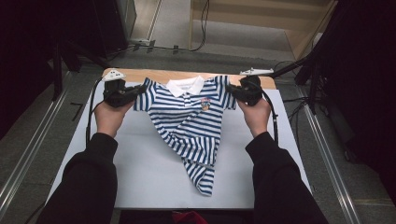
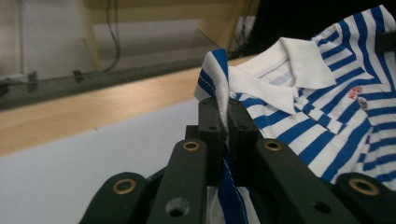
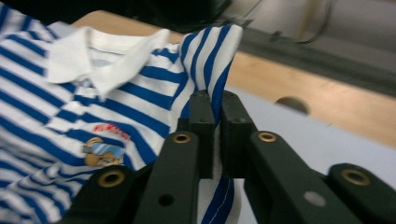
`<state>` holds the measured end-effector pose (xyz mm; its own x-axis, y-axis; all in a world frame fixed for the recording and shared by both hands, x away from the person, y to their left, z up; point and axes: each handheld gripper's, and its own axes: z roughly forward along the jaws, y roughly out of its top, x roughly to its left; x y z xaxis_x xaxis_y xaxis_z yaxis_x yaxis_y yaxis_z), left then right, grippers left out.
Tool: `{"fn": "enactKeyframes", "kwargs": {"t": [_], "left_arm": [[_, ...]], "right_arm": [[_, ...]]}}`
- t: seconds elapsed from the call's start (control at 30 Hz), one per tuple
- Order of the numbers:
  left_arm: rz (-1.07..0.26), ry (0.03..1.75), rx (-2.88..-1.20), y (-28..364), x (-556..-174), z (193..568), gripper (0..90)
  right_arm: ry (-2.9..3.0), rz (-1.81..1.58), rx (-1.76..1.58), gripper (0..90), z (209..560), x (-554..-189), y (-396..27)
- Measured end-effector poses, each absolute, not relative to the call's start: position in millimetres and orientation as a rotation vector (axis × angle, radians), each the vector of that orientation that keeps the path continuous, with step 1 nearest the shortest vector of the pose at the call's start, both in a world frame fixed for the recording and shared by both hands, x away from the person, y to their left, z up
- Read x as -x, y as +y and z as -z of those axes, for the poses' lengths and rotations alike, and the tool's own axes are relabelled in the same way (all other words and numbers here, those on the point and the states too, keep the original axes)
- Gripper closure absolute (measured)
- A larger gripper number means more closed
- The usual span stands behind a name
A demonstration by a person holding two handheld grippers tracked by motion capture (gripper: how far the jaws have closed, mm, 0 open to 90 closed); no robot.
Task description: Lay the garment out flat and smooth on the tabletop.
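Left gripper clamped on the left sleeve of the striped polo shirt; in the left gripper view its jaws are pressed together with blue-white fabric pinched between them. Right gripper likewise closed on the right sleeve, cloth sandwiched between its jaws in the right gripper view. Shirt is front up, white collar toward the far wooden edge of the table, chest badge visible. Shoulders held spread and seemingly lifted off the white table top; hard to say from the high view whether the sleeves touch the surface.

Progress: both grasps done, top of the shirt stretched wide. Not done: lower body is bunched and twisted into a narrow tail trailing toward the near edge, hem not spread. Looks like an early stage of flattening or folding: the shirt needs shaking out or laying down flat, and no fold is made yet.
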<state>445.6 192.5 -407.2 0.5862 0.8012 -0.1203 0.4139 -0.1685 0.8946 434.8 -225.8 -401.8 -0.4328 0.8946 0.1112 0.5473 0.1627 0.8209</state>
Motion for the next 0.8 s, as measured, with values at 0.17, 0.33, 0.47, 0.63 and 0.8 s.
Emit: {"fn": "enactKeyframes", "kwargs": {"t": [0.17, 0.33, 0.47, 0.63, 0.8], "left_arm": [[-0.305, 1.126, -1.791, 194, -464, 432, 56.2], [-0.236, 1.151, -1.842, 199, -461, 447, 50.1], [-0.196, 1.141, -1.849, 201, -454, 451, 48.8], [-0.132, 1.143, -1.854, 202, -444, 459, 45.6], [-0.126, 1.139, -1.866, 203, -434, 463, 43.8]], "right_arm": [[2.136, -1.097, -1.397, 45.1, 429, -458, -217], [2.228, -1.094, -1.393, 42.1, 448, -447, -209], [2.269, -1.121, -1.399, 41.6, 457, -433, -209], [2.292, -1.153, -1.418, 41.3, 466, -417, -214], [2.312, -1.163, -1.423, 40.8, 471, -404, -220]]}}
